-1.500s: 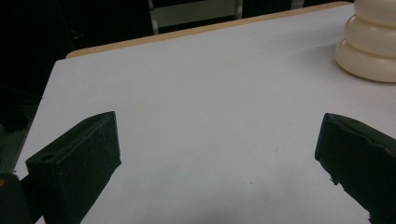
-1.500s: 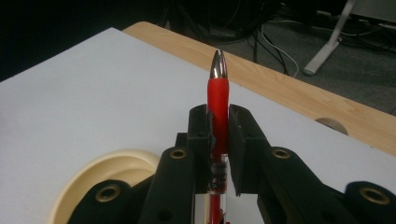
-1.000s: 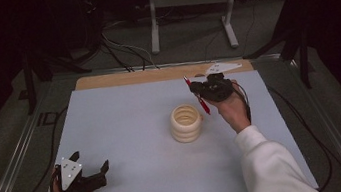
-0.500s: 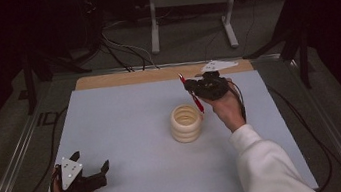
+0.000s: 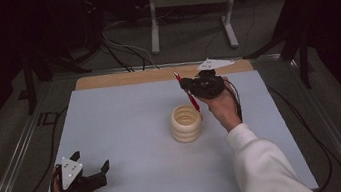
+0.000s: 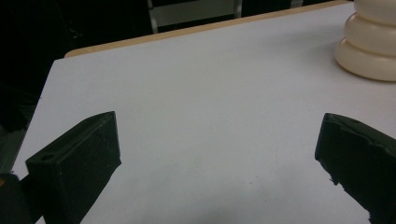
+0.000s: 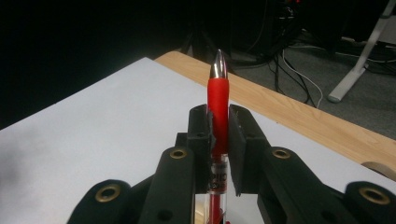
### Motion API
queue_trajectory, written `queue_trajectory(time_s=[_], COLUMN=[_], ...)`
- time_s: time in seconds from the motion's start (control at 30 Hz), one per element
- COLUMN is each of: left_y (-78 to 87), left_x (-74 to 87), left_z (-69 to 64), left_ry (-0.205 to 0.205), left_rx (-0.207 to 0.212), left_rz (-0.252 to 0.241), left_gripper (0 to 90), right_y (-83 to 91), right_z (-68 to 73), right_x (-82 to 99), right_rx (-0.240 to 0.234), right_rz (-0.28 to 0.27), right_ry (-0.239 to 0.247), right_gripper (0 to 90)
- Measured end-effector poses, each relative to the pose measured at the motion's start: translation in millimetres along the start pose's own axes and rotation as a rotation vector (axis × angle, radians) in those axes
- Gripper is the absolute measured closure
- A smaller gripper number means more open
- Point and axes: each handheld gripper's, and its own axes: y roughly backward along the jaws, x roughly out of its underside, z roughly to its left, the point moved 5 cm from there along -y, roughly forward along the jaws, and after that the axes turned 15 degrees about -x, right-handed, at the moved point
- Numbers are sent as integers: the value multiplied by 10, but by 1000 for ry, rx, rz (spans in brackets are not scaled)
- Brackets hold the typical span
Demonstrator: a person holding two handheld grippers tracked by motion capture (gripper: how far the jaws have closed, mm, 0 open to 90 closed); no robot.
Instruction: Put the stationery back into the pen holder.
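Red pen (image 7: 218, 109) — clamped between the right gripper's (image 5: 188, 87) closed jaws, its label unreadable; the cream ringed holder (image 5: 186, 123) sits just below — left gripper (image 5: 92, 162) gapes wide, holding nothing.

The red pen (image 5: 189, 92) stood tilted, silver tip up, clamped above the table. Its lower end hung over the cream ribbed holder (image 5: 186, 123).

The high view looks forward and down on the surface (image 5: 128, 132); both gripper views skim it closely.
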Motion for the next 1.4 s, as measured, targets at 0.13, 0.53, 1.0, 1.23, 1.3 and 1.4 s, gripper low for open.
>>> queue_trajectory(time_s=[0.13,0.53,1.0,1.23,1.3,1.4], left_y=[-2,-5,-7,-10,-10,-12], left_x=[-3,-7,-6,-6,-6,-5], left_z=[-3,-6,-13,-15,-16,-18], left_ry=[0,-2,-3,-4,-5,-6], left_rx=[1,4,6,7,6,6], left_rz=[-1,-1,-1,-1,0,1], left_gripper=[7,7,7,7,7,7], right_y=[-35,-149,-232,-267,-272,-297], right_z=[29,94,121,114,112,120], right_x=[9,86,287,423,444,537], right_rx=[-8,-24,-28,-30,-32,-33], right_rz=[-1,8,45,71,76,103], right_ry=[3,7,12,6,7,11], right_gripper=[806,806,803,800,800,799])
